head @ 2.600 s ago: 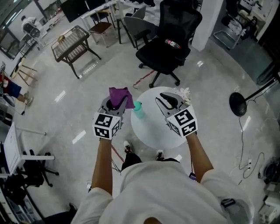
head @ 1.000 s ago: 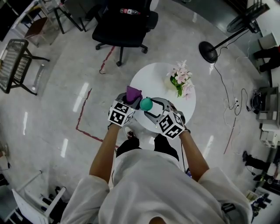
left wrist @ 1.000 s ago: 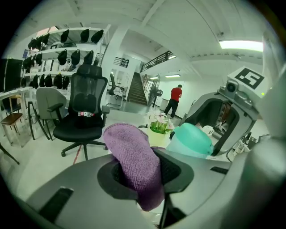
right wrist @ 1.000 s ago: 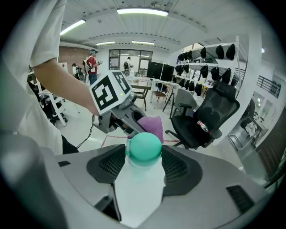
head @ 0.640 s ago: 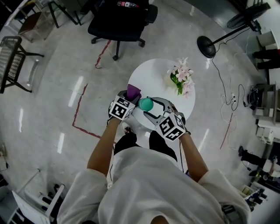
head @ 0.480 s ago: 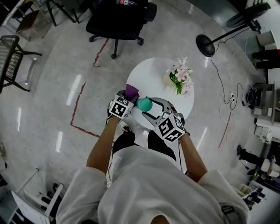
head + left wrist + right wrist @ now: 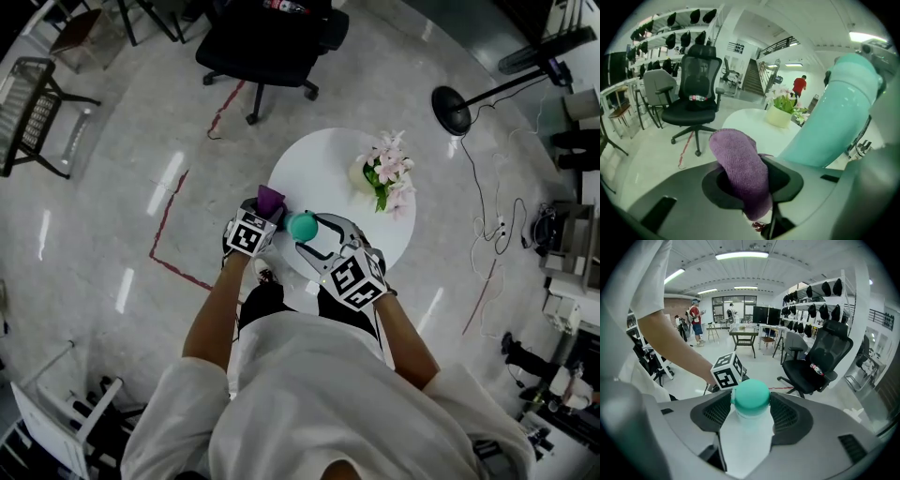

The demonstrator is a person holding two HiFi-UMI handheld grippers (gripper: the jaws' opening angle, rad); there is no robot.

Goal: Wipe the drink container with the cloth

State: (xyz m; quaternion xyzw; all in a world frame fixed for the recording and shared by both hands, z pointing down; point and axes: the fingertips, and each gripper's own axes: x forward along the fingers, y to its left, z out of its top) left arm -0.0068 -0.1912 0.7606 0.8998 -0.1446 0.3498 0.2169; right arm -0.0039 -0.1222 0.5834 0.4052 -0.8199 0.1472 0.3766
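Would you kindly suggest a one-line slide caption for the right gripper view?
Right gripper clamped on the teal-capped bottle, a black office chair beyond.

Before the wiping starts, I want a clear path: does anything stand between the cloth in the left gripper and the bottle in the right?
Nothing visible does. The purple cloth, clamped in the left gripper, sits beside the teal bottle held by the right gripper; the flower pot stands farther back.
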